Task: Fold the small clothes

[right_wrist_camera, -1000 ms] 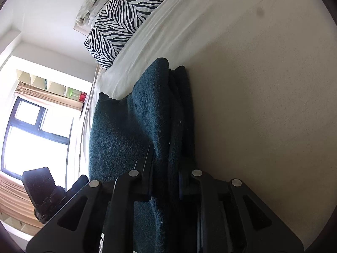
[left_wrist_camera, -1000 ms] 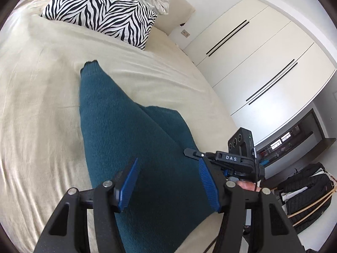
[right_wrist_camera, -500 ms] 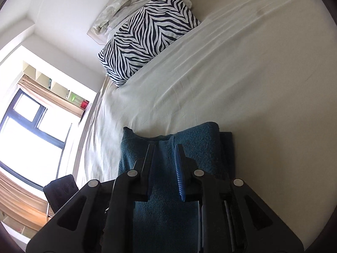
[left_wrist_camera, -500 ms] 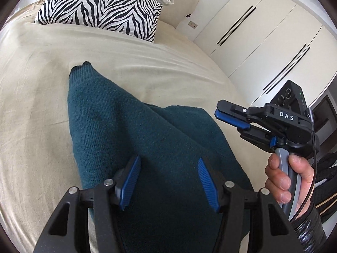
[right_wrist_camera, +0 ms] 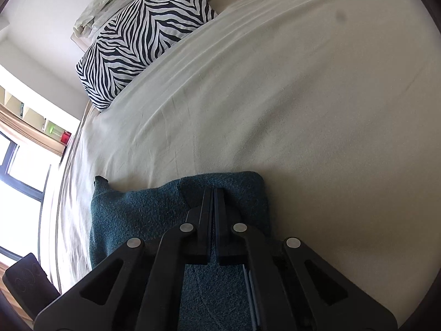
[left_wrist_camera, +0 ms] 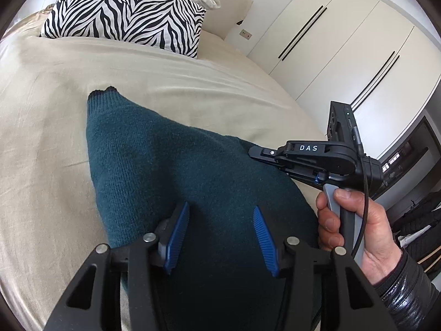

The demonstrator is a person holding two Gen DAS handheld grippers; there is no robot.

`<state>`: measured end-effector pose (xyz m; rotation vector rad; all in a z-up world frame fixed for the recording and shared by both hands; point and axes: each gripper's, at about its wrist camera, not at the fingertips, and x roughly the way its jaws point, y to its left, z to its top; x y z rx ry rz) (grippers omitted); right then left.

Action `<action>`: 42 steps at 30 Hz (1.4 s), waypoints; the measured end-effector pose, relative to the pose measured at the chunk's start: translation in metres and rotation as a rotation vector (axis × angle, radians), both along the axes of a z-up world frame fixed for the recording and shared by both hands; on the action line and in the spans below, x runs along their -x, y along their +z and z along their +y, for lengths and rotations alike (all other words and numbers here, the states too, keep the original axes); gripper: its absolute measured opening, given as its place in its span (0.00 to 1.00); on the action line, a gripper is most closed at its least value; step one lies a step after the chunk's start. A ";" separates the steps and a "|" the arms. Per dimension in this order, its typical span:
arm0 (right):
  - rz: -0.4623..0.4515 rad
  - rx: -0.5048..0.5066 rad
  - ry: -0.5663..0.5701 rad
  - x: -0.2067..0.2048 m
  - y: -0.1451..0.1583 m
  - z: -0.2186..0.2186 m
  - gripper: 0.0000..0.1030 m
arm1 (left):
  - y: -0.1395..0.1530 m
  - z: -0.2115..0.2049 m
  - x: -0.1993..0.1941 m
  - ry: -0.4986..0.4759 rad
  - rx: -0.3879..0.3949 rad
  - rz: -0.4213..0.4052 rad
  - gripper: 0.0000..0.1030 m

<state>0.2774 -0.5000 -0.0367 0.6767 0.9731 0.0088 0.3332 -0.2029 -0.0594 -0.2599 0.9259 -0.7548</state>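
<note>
A dark teal knitted garment (left_wrist_camera: 171, 165) lies folded on the beige bed sheet (left_wrist_camera: 41, 127), one narrow end pointing toward the pillow. It also shows in the right wrist view (right_wrist_camera: 137, 215). My left gripper (left_wrist_camera: 220, 234) is open and empty, held just above the near part of the garment. My right gripper (right_wrist_camera: 214, 193) is shut with nothing between its fingers, hovering over the garment's far right edge. In the left wrist view it (left_wrist_camera: 256, 153) is seen from the side, held by a hand at the garment's right side.
A zebra-print pillow (left_wrist_camera: 124, 13) lies at the head of the bed, with crumpled pale bedding behind it. White wardrobe doors (left_wrist_camera: 344, 49) stand to the right of the bed. A window (right_wrist_camera: 19, 165) is on the far left side. Dark clothes hang at the lower right (left_wrist_camera: 419, 220).
My right gripper let go of the garment's folded edge, drew back and closed empty. The garment now lies flat. My left gripper stayed open above it.
</note>
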 end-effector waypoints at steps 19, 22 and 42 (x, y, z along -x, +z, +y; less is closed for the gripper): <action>-0.158 -0.206 0.089 0.132 0.053 -0.015 0.06 | 0.028 0.018 0.036 0.063 -0.039 -0.032 0.46; -0.163 -0.218 0.170 0.158 0.055 0.001 0.06 | 0.032 0.019 0.064 0.057 -0.073 -0.069 0.46; 0.006 -0.281 0.124 0.214 -0.008 0.006 0.07 | -0.007 0.019 0.113 0.016 -0.133 0.032 0.49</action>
